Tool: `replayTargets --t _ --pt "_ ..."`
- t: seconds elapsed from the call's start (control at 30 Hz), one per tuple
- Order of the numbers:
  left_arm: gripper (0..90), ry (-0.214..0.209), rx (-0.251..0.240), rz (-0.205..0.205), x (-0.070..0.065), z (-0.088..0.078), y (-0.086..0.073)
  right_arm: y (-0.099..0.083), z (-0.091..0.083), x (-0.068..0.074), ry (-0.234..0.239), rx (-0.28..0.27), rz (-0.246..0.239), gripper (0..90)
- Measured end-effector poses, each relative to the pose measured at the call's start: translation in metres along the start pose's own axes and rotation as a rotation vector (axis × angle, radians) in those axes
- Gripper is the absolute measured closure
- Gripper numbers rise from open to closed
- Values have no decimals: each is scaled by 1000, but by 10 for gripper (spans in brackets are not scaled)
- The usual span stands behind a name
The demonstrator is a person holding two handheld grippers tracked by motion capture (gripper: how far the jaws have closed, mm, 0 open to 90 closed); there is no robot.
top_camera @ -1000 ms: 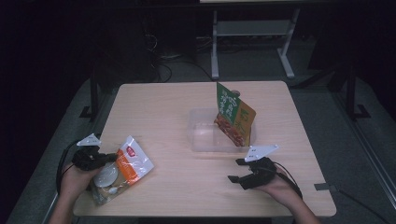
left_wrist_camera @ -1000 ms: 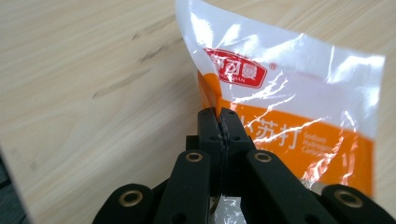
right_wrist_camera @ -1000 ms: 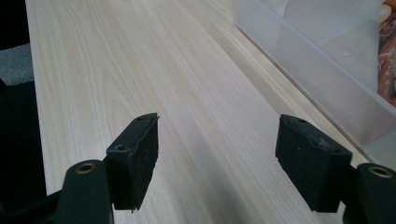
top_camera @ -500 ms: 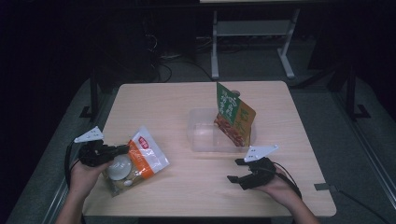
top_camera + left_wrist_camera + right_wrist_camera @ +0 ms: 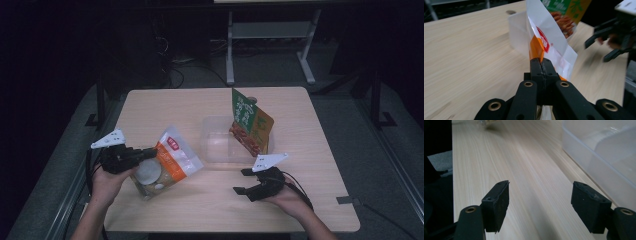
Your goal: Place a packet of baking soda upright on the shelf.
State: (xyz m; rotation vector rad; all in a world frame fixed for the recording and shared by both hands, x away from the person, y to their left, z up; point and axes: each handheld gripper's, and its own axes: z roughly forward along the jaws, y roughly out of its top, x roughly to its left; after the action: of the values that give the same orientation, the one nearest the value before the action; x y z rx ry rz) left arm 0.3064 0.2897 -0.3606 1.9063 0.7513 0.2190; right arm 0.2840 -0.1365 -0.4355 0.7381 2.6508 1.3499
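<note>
Left gripper: jaws pressed together on the edge of the orange-and-white snack bag, seen clamped in the left gripper view.
Snack bag: lifted off the worktop, tilted, left of the clear plastic tub and near it; its lower end hangs toward the person's side.
Right gripper: jaws apart with nothing between them, bare wood showing through the gap in the right gripper view; it sits just in front of the tub, on the person's side.
Green-and-orange bag: stands upright in the tub, leaning on its right end.
Tub edges: left wall close to the snack bag; near wall close beside the right gripper; the left part of its inside is free.
Open room: a wide bare strip of worktop behind the tub, another between the two grippers in front of the tub; the left gripper is at the worktop's left edge, well left of the tub.
Writing: a red label with white marks on the snack bag, too small to read; print on the green bag, unreadable.
</note>
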Motion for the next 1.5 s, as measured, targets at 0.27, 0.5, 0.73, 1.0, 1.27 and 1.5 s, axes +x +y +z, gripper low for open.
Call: replayTargets --t 0.27,0.5,0.73,1.0,1.27,1.5 --pt "900 -51 -37 10 -12 23 17 19 19 7 52 -50 1 352" --pt "900 -97 -75 19 -23 43 33 33 32 7 91 -125 32 419" --pt "900 -115 -93 23 -31 54 41 44 37 3 132 -205 56 499" --pt "900 -131 -95 5 -34 62 39 49 44 7 148 -235 65 710" --pt "900 -133 -85 -14 -29 65 29 51 37 9 162 -221 45 900" --pt "899 -146 -65 -13 -29 62 21 58 23 10 165 -229 -10 900"
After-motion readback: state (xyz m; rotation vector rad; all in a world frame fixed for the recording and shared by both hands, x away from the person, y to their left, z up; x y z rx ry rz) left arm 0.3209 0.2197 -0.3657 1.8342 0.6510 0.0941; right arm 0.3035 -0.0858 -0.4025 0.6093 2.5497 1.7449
